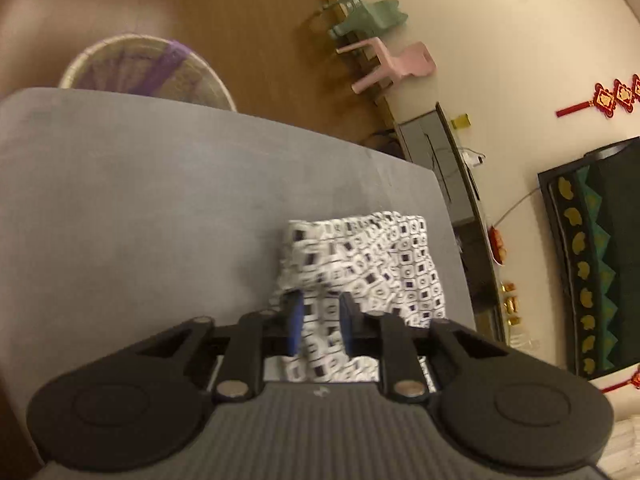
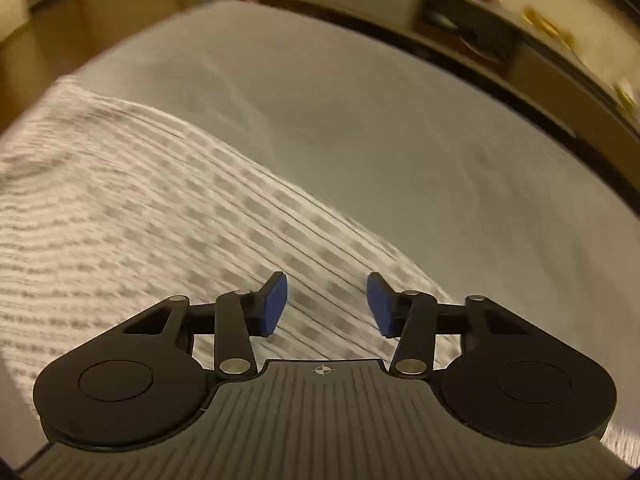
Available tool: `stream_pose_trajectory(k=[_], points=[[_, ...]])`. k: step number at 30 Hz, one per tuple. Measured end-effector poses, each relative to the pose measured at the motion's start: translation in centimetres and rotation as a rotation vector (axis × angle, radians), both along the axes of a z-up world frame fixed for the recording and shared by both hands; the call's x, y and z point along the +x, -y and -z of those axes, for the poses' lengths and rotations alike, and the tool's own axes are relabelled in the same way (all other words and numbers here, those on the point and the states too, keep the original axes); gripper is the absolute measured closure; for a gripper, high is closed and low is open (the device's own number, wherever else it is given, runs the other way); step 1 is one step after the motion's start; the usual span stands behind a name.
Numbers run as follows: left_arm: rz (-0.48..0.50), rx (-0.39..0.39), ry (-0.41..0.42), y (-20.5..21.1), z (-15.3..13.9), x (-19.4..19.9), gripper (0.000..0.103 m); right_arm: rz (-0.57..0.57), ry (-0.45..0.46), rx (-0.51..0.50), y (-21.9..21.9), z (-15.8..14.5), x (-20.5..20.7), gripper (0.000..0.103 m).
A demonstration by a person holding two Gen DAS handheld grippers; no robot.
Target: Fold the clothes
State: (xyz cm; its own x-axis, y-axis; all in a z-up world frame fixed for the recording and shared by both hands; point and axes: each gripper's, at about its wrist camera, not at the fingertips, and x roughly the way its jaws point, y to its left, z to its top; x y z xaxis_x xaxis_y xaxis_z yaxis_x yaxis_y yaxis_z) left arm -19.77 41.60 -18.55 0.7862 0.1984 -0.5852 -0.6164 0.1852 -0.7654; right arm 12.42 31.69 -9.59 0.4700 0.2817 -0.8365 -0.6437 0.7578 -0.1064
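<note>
So your left gripper (image 1: 320,322) has the black-and-white patterned cloth (image 1: 360,256) running between its blue pads (image 1: 295,320), but there's a visible gap on both sides, so I'd call it loose around the fabric, not pinching it. The cloth sits bunched near the right edge of the grey cushion (image 1: 140,200), probably parked there to keep the middle free for folding.

Your right gripper (image 2: 327,304) is spread wide with nothing in it, hovering just over the white knitted piece (image 2: 140,220) spread across the left part of the grey surface. It's angled down at the fabric's near edge, which looks to me like you're lining up a grab there. That view is pretty blurry, so I can't tell if the tips touch the knit.

There's a woven basket (image 1: 148,68) on the floor past the cushion, maybe for the laundry.
</note>
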Motion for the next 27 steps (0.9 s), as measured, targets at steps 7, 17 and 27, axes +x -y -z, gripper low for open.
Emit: stream_pose_trajectory(k=[7,17,27], points=[[0.075,0.456,-0.124,3.5,-3.9,3.9,0.101,-0.275,0.04,0.118,-15.3,-2.6,-1.8,0.043],[0.282,0.676,-0.12,6.2,-4.1,5.9,0.101,-0.206,0.036,-0.096,-24.0,2.1,2.1,0.096],[0.15,0.333,-0.142,0.8,0.1,3.8,0.1,-0.444,0.079,-0.167,-31.5,0.1,-2.1,0.079]])
